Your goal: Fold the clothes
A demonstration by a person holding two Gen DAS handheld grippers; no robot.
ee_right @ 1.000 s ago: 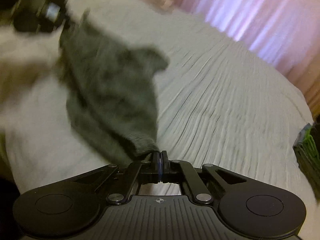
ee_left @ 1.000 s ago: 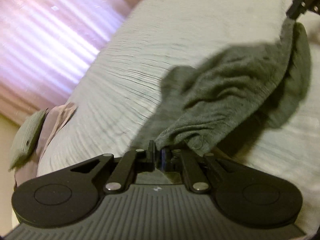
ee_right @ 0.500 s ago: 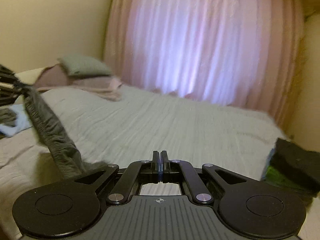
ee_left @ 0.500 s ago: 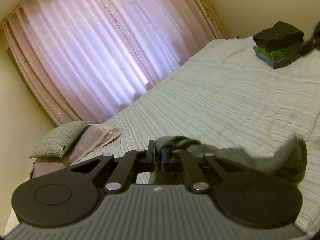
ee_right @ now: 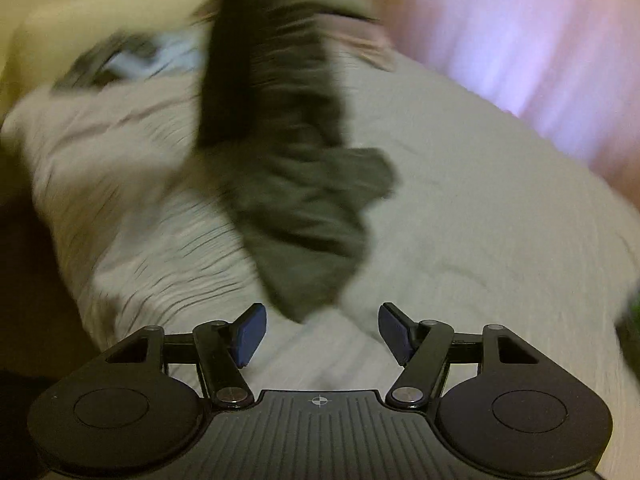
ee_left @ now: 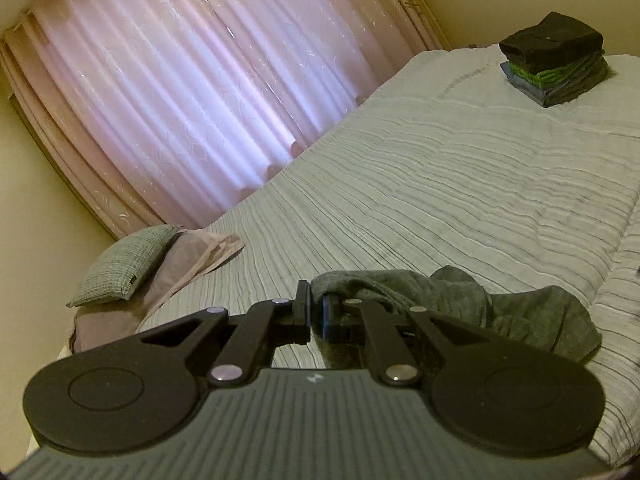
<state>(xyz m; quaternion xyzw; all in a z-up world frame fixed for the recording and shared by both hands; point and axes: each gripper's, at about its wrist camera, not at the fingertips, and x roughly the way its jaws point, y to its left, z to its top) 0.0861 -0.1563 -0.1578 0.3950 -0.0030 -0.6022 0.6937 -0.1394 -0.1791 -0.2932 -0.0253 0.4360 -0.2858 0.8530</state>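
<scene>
Grey garment (ee_left: 460,304) is lying crumpled on the striped bed (ee_left: 440,184), near its edge. Pink curtains (ee_left: 192,92) are hanging behind. Folded clothes stack (ee_left: 554,58) is sitting at the far corner. Left hand-held gripper (ee_left: 316,312) is pinching the garment's edge; right hand-held gripper (ee_right: 320,332) is gaping wide, holding nothing, garment (ee_right: 288,184) blurred ahead.

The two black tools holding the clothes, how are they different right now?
The left tool is nearly closed, its jaws pinching the edge of the gray garment; the right tool is spread wide open with nothing between its jaws. The left tool touches the garment, while the right tool sits just short of the garment's near tip. Both are the same black two-finger design with blue pads.
</scene>
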